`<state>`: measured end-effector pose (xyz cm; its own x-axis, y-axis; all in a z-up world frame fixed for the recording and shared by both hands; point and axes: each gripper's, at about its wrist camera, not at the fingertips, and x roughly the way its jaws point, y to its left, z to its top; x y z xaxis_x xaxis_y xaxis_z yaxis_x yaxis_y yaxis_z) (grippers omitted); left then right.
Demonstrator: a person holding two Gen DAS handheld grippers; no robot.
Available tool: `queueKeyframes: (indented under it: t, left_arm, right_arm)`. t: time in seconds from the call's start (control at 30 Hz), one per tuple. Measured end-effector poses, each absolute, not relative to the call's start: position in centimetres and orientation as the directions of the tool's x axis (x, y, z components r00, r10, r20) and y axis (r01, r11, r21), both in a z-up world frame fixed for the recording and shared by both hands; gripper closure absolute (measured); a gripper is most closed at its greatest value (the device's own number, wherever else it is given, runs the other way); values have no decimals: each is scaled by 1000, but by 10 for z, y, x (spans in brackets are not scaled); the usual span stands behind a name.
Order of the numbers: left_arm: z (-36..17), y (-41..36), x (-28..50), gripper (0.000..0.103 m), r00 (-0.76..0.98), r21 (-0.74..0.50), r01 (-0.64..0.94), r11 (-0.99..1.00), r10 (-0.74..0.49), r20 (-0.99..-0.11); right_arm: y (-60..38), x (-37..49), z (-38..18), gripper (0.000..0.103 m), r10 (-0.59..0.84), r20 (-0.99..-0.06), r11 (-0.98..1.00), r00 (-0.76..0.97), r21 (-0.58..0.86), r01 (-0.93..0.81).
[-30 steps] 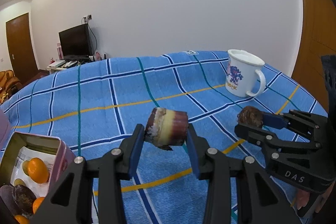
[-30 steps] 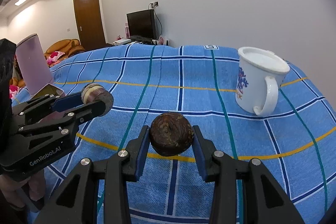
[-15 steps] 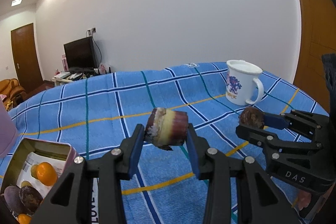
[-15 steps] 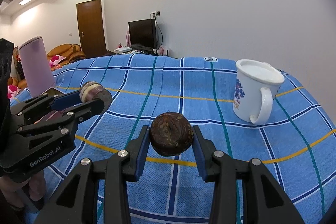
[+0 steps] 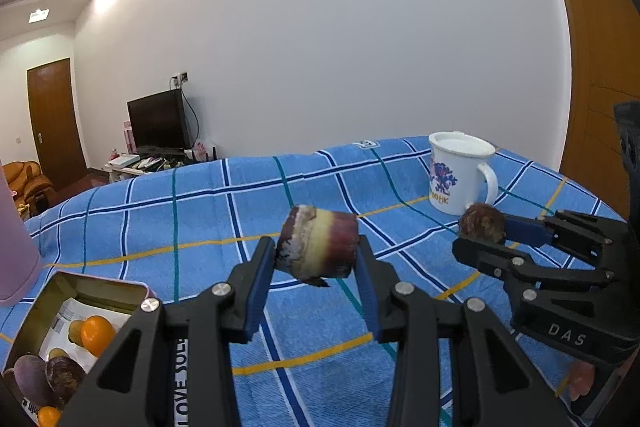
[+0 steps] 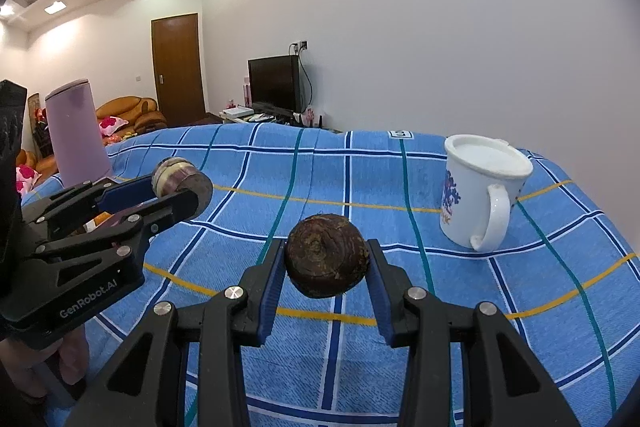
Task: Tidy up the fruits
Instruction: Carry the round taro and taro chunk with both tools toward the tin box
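Observation:
My left gripper (image 5: 316,259) is shut on a short purple-and-yellow sugarcane chunk (image 5: 318,245), held in the air above the blue checked cloth (image 5: 200,219). My right gripper (image 6: 326,269) is shut on a round dark brown fruit (image 6: 326,261), also off the cloth. Each gripper shows in the other's view: the right gripper (image 5: 482,227) at the right with its brown fruit (image 5: 480,225), the left gripper (image 6: 180,187) at the left with its sugarcane chunk (image 6: 180,179). An open tin box (image 5: 52,311) at the lower left holds oranges (image 5: 96,335) and dark fruits (image 5: 44,377).
A white lidded mug (image 5: 460,173) with a blue print stands on the cloth at the far right, and appears as the mug (image 6: 482,193) in the right wrist view. A tall lilac tumbler (image 6: 76,133) stands at the left beside the tin. A television and a door lie beyond the table.
Both views have tilted upward: the cloth, mug and tin sit lower in frame and more wall shows. Both grippers keep the same grip on their fruits.

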<state>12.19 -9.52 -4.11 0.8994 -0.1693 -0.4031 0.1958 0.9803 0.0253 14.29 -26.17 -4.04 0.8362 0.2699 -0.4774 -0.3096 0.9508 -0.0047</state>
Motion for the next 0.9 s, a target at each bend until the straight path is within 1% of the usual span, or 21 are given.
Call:
queueKeyframes:
  t: [0.6,0.9]
  left_arm:
    - [-38,-89,108,62,927,14,165,986,-150,-343]
    - [-37,-87,104,62,928,11,159,987,-146,-343]
  right_arm:
    - [-264,133,-35,62,264,-418,954,869,-22,-301]
    - [-263,131,-34,62,258,-412,955,874,-29,-296]
